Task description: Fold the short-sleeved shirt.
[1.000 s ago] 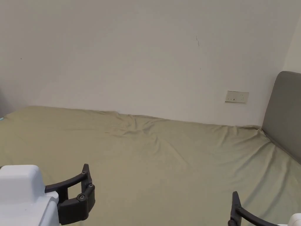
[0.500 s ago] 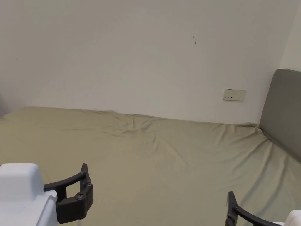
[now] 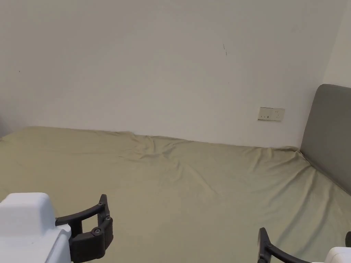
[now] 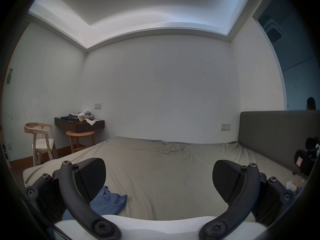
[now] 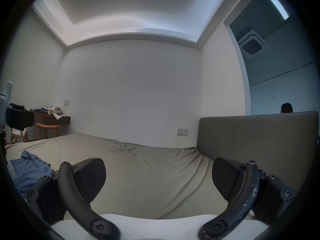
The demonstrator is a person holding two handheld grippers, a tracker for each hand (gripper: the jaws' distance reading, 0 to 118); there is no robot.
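A blue short-sleeved shirt (image 4: pixel 109 202) lies crumpled on the olive bed sheet (image 3: pixel 192 191) near the bed's near left side. In the left gripper view it sits just beyond and below the left jaw. The right gripper view has the shirt (image 5: pixel 29 171) far off to its left. My left gripper (image 4: pixel 159 179) hovers over the sheet, open, with nothing between its jaws; the head view catches this left gripper (image 3: pixel 101 222) at bottom left. My right gripper (image 5: pixel 159 179) is open too and holds nothing, and its one visible jaw marks the right gripper (image 3: pixel 265 245) at the head view's bottom right.
A grey padded headboard (image 3: pixel 329 137) bounds the bed on the right, and a white wall (image 3: pixel 171 68) with a socket plate (image 3: pixel 270 113) runs behind it. Past the bed's left end stand a wooden chair (image 4: pixel 41 139), a round stool (image 4: pixel 81 136) and a dark shelf (image 4: pixel 79 124) piled with clothes. A person's head (image 5: pixel 286 108) shows behind the headboard.
The head camera has shifted a little. The right gripper has drifted slightly left and lower in the picture. Both grippers stay open.
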